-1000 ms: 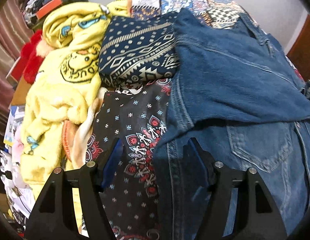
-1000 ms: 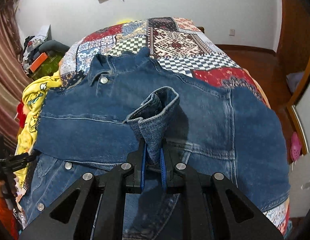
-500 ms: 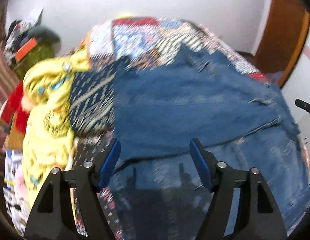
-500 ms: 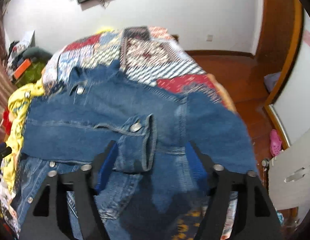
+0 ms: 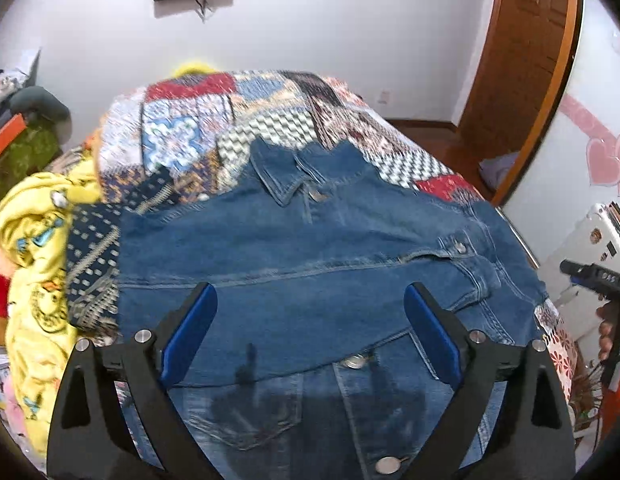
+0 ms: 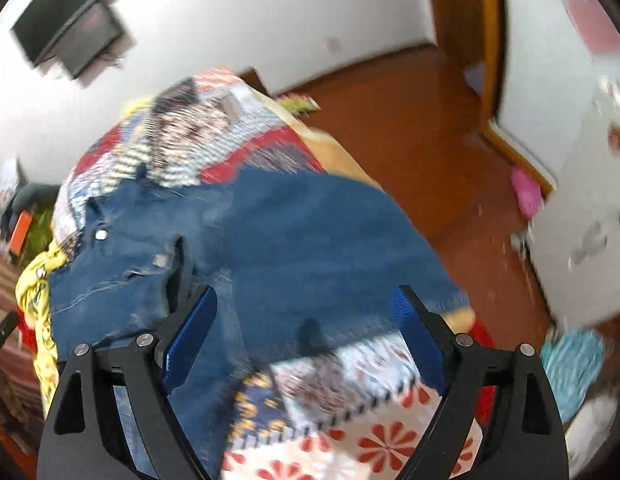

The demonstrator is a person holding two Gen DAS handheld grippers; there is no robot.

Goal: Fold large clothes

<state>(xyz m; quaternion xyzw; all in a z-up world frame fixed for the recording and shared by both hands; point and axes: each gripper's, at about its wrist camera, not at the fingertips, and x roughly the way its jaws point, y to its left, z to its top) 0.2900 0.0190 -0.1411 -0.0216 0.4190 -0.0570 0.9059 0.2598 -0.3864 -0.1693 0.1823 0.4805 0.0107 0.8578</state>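
1. While the left tool (image 5: 310, 332) hangs released and empty above it, the blue denim jacket (image 5: 310, 264) lies on the patchwork-quilted bed (image 5: 197, 128), collar far, hem near, its long axis running near to far. A sleeve lies folded across the chest, so sleeve-folding looks done.
2. Seen from the right wrist, the right tool (image 6: 303, 336) is likewise released, empty, over the jacket's right edge. Next probably comes gripping the hem to fold it toward the collar.

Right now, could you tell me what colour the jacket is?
The jacket is blue denim, clearest in the left wrist view.
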